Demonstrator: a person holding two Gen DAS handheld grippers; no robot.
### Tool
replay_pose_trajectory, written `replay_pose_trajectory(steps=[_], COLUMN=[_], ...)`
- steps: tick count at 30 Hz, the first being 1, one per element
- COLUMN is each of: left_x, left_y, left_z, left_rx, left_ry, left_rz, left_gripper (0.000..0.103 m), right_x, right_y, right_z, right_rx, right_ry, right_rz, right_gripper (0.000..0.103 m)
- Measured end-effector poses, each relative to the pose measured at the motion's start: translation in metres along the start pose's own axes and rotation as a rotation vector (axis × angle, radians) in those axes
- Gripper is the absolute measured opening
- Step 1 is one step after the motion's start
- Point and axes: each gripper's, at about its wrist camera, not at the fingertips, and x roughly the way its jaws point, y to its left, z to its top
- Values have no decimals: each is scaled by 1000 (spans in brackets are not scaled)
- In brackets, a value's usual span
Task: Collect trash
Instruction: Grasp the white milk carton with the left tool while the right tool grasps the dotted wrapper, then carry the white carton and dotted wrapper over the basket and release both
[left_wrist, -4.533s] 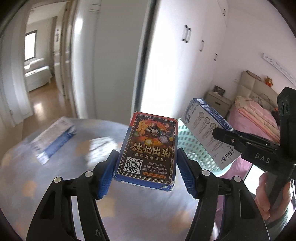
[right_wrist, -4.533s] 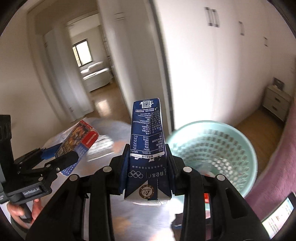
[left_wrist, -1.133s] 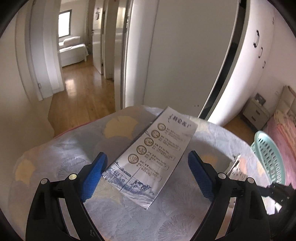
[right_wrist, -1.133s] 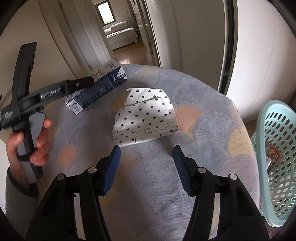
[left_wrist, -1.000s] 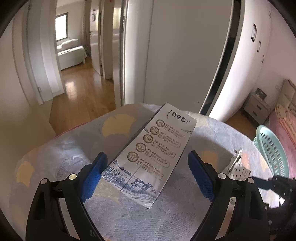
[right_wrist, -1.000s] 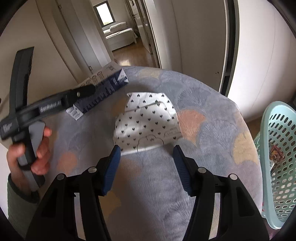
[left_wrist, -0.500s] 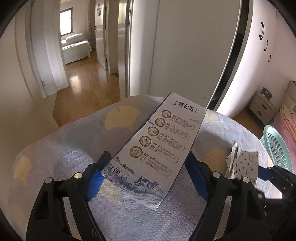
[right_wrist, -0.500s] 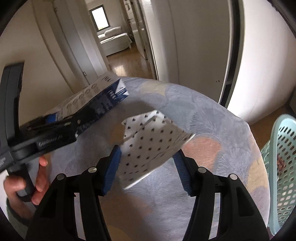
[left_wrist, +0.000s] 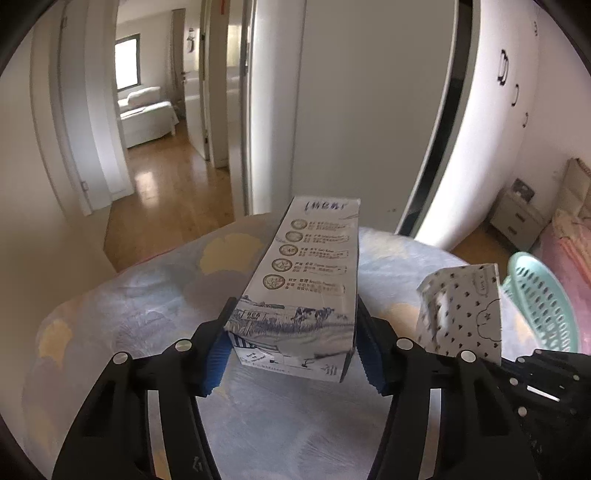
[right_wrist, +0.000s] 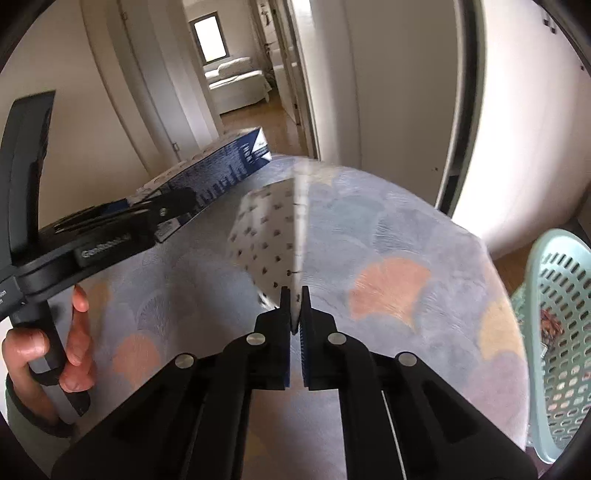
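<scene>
My left gripper (left_wrist: 293, 338) is shut on a long white and blue milk carton (left_wrist: 306, 280) and holds it lifted over the round table (left_wrist: 147, 302). The carton also shows in the right wrist view (right_wrist: 210, 177). My right gripper (right_wrist: 294, 314) is shut on a flat white paper bag with black hearts (right_wrist: 269, 236), held edge-on above the table; it also shows in the left wrist view (left_wrist: 461, 306). A mint green trash basket (right_wrist: 554, 332) stands off the table's right side, also seen in the left wrist view (left_wrist: 539, 299), with some trash inside.
The table has a blue-grey cloth with orange and yellow patches (right_wrist: 388, 288). Behind it are white wardrobe doors (left_wrist: 351, 110) and an open doorway to a hallway (left_wrist: 159, 147). A bed (left_wrist: 572, 243) and a nightstand (left_wrist: 517, 214) lie at the far right.
Both grippers closed on their items and lifted them off the table: the left took the milk carton, the right took the heart-print bag, which now hangs edge-on.
</scene>
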Motion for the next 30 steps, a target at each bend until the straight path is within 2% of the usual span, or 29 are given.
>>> replay_pose_trajectory(steps=[6,13,24,30], left_x=[-22,-49,-81,-77], left_y=[-31,-75,-178,-233], left_z=[-8,-12,-13,-17], left_rx=[36,49,183,232], left_ry=[-29,-76,-146,-137], left_rz=[-37,-153,-275,-332], left_gripper=[56,55,55,55], right_x=[-39,-84,-152,-179], right_y=[-21,-54,-130,-177], right_z=[-5,-16,-41,-55], right_rx=[46,99,230,300], right_ry=[-59,-119,-211,-236], right_rz=[-8,-32,-86,-175], right_gripper=[3,3,3,3])
